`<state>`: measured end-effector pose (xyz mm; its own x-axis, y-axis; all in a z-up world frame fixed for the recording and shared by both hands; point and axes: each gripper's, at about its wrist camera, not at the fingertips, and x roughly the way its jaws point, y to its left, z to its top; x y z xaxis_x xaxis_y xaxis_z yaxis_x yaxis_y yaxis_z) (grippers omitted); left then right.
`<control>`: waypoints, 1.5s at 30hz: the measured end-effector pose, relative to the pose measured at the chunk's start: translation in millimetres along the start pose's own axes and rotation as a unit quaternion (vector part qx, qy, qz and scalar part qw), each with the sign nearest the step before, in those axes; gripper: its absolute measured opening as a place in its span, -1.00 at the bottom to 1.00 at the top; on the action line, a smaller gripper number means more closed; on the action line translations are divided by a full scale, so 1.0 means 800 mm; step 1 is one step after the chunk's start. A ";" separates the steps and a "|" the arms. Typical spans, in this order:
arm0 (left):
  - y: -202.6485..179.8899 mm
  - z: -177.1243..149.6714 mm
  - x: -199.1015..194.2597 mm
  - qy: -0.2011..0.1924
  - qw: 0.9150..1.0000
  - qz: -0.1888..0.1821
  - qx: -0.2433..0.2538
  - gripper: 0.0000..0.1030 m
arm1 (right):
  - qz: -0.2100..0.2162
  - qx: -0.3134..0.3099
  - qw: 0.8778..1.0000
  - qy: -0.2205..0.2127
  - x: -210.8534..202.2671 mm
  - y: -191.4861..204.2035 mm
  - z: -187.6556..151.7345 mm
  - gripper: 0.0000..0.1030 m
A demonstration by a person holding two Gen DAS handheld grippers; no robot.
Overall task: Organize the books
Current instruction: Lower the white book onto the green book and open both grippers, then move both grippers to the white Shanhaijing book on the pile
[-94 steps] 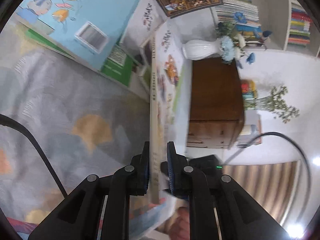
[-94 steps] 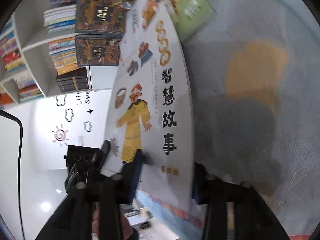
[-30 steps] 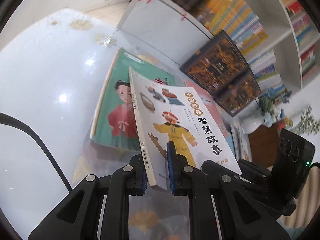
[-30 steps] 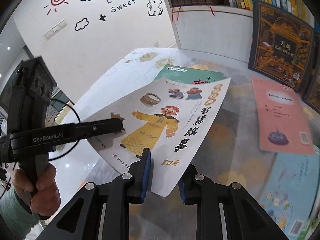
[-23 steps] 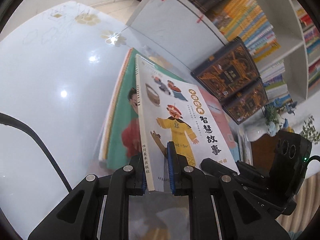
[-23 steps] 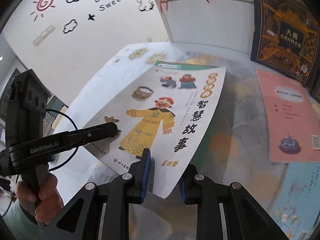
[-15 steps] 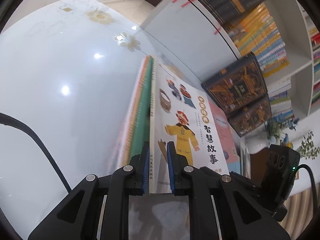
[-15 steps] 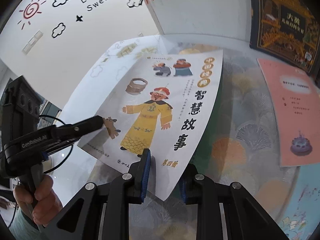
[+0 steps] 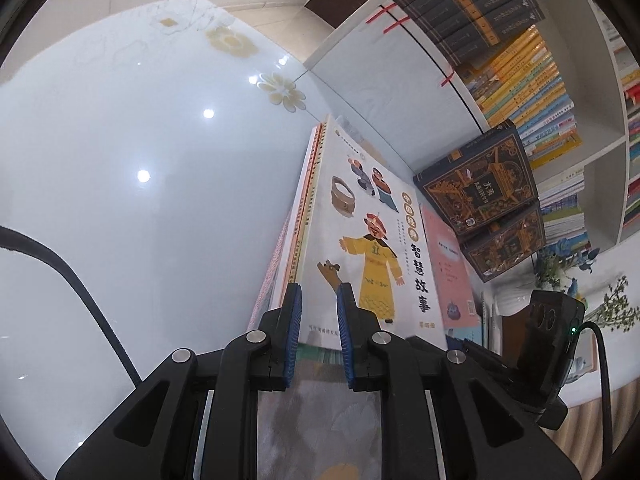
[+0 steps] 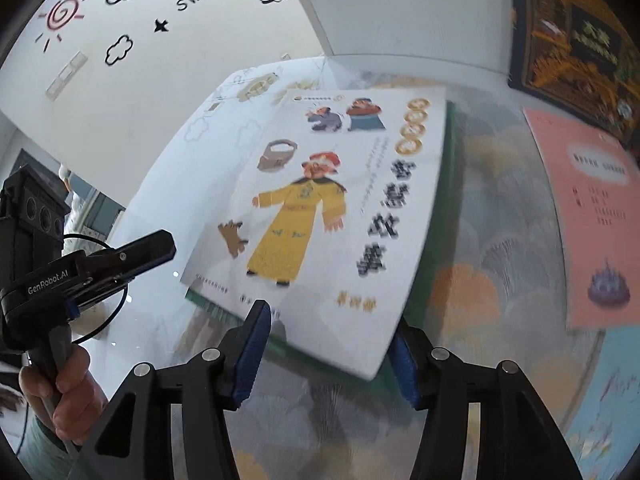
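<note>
Both tools just let go: left tool [image 9: 316,312] and right tool [image 10: 326,344] gape, storybook [image 10: 340,208] now lies stacked on the green book [image 10: 448,200].

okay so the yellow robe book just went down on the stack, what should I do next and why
Probably draw both tongs back off the white storybook. It already lies flat on the green book, the left tongs and right tongs stand open with nothing clamped, and the pink book lies loose on the mat, waiting.
</note>
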<state>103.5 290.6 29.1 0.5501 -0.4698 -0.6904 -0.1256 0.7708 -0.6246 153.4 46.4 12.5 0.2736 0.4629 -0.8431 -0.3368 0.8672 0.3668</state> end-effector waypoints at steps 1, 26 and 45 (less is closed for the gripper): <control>-0.005 -0.002 -0.003 0.003 1.000 0.001 0.008 -0.65 | 0.007 0.010 1.000 0.002 -0.005 -0.005 -0.006 0.05; -0.350 -0.206 0.073 0.093 0.961 -0.026 0.259 0.38 | -0.033 0.291 0.949 -0.117 -0.280 -0.293 -0.285 0.05; -0.524 -0.284 0.275 0.142 0.959 -0.009 0.244 0.13 | -0.105 0.317 0.932 -0.143 -0.378 -0.516 -0.293 -0.33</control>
<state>89.3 -233.7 56.2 0.2930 -0.5300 -0.7957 0.3224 0.8383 -0.4397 -1.7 -494.7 23.8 0.5331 0.2229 -0.8162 0.3253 0.8365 0.4409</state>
